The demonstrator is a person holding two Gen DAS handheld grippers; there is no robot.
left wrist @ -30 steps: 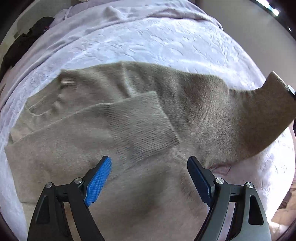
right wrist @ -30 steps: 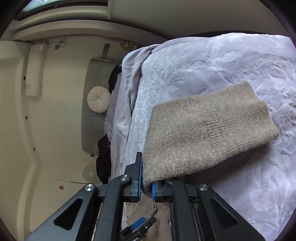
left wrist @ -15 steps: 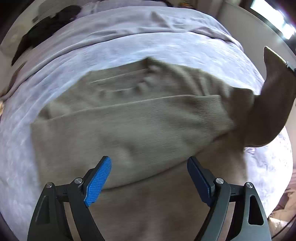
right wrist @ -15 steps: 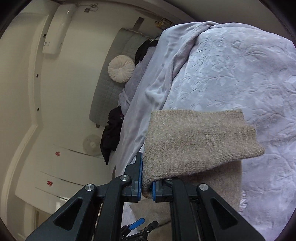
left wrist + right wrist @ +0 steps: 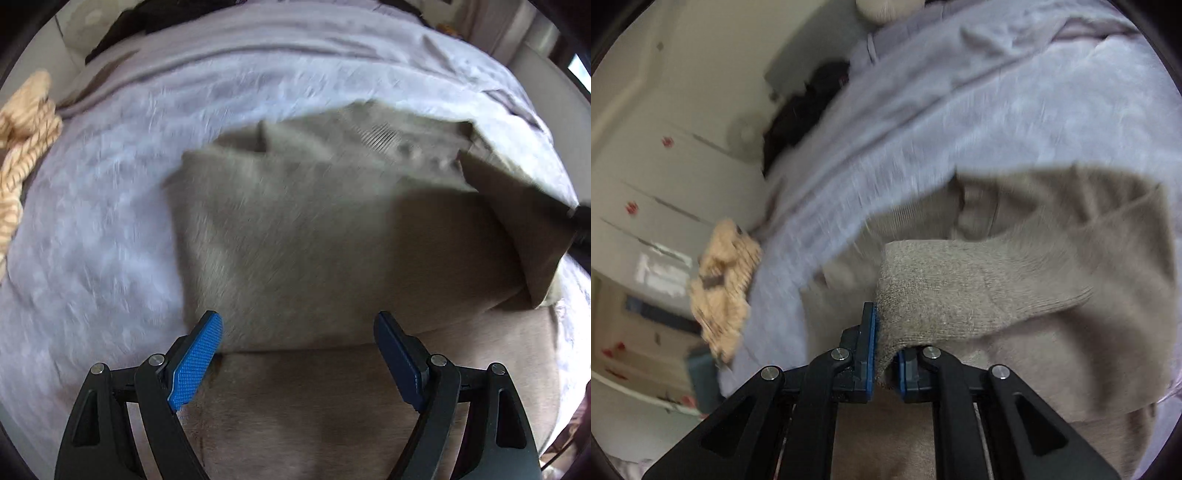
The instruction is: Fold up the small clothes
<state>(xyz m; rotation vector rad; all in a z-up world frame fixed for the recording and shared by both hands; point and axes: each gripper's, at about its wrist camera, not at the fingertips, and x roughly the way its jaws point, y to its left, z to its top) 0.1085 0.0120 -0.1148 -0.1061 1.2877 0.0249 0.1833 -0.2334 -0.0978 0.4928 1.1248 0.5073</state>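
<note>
Sweater [image 5: 314, 240] is spread on the bed [image 5: 92, 221], w/ its body below and between the left gripper [image 5: 299, 354] fingers, which are held wide apart, nothing gripped. Sleeve cuff [image 5: 960, 288] is caught betw. the right gripper [image 5: 884, 365] fingers, which are opening, cloth still between them.

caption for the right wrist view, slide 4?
Right gripper, jaws opening, carries the cuff of a beige knit sweater's sleeve across its body on the lavender bedspread.
</note>
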